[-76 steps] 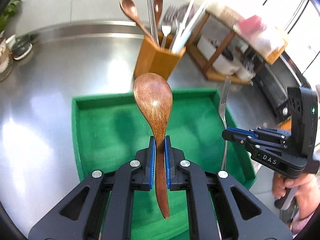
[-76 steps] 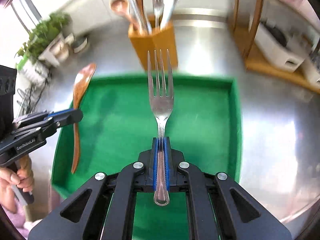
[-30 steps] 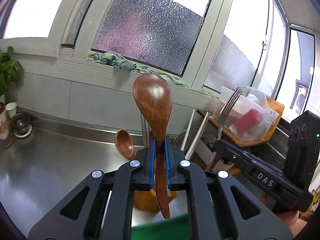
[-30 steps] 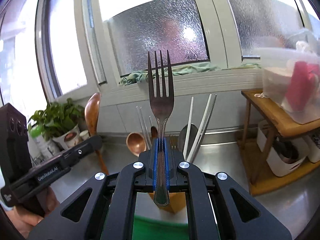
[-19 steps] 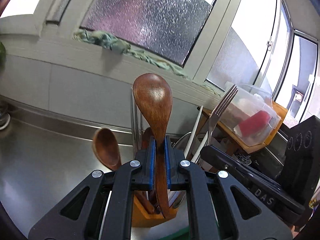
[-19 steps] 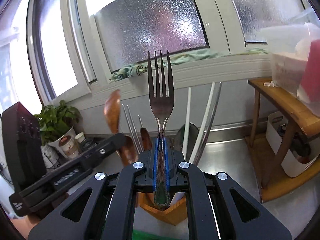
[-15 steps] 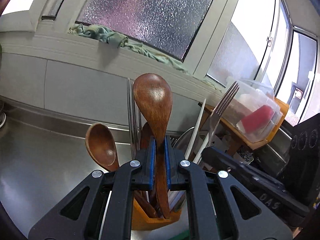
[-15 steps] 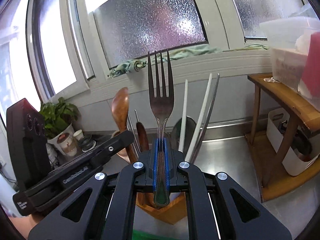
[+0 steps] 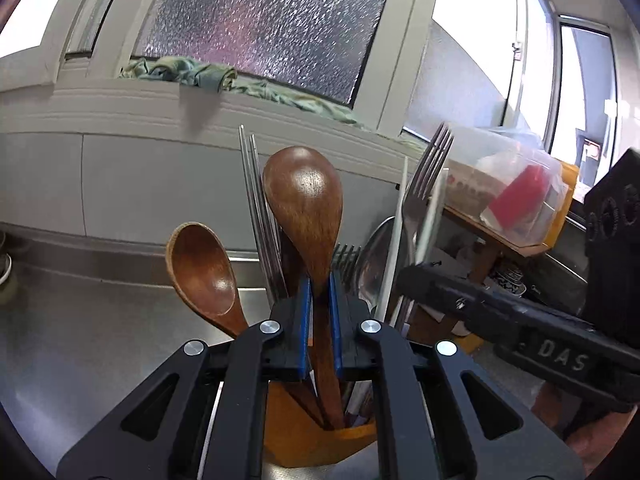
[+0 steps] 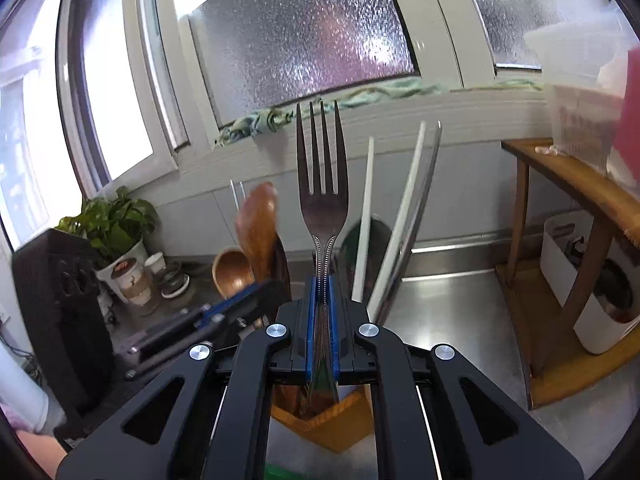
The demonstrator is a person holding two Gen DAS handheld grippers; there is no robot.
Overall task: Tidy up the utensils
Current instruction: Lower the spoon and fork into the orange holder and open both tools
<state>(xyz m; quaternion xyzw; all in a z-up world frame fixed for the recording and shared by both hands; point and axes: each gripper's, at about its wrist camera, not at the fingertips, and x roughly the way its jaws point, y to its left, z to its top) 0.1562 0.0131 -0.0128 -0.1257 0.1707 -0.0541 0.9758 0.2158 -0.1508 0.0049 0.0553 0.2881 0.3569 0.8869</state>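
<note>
Left wrist: wooden spoon (image 9: pixel 304 216) upright, bowl up, handle in holder (image 9: pixel 316 444).

A frosted window (image 10: pixel 304 48) in a pale frame fills the back wall, bright daylight behind it — a crumpled green cloth (image 9: pixel 188 74) lies along its sill. Below the window runs a steel counter (image 10: pixel 452 312). Right of the window stands a wooden shelf (image 10: pixel 568 184); left of it, a potted plant (image 10: pixel 116 224).
</note>
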